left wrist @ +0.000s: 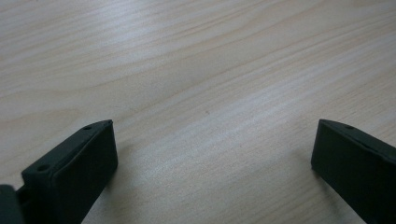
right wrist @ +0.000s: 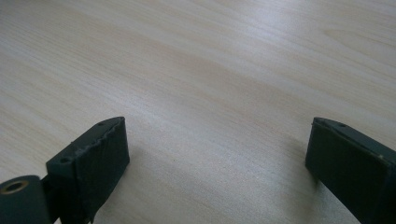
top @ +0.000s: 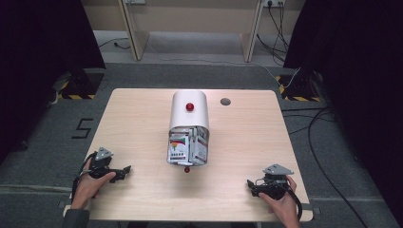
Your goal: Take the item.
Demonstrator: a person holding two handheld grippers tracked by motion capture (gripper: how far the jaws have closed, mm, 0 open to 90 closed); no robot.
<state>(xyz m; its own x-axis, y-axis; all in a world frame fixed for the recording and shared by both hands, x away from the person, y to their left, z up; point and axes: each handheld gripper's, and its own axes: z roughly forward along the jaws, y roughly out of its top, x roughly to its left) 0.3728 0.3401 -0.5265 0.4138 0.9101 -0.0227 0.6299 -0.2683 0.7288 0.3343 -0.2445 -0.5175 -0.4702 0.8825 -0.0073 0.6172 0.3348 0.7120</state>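
A white rounded box (top: 189, 114) with a red knob (top: 189, 107) on top lies in the middle of the wooden table (top: 138, 118). Its near end is open and packed with printed sachets (top: 188, 148). A small red ball (top: 187, 169) sits just in front of that end. My left gripper (top: 124, 170) rests on the table at the near left, held by a hand, jaws wide apart over bare wood (left wrist: 205, 107). My right gripper (top: 250, 184) rests at the near right, also open with nothing between its jaws (right wrist: 215, 126).
A dark round grommet (top: 225, 101) is set in the table near the far edge, right of the box. Beyond the table stand wooden furniture legs (top: 135, 38), with cables (top: 313, 137) on the grey floor at the right.
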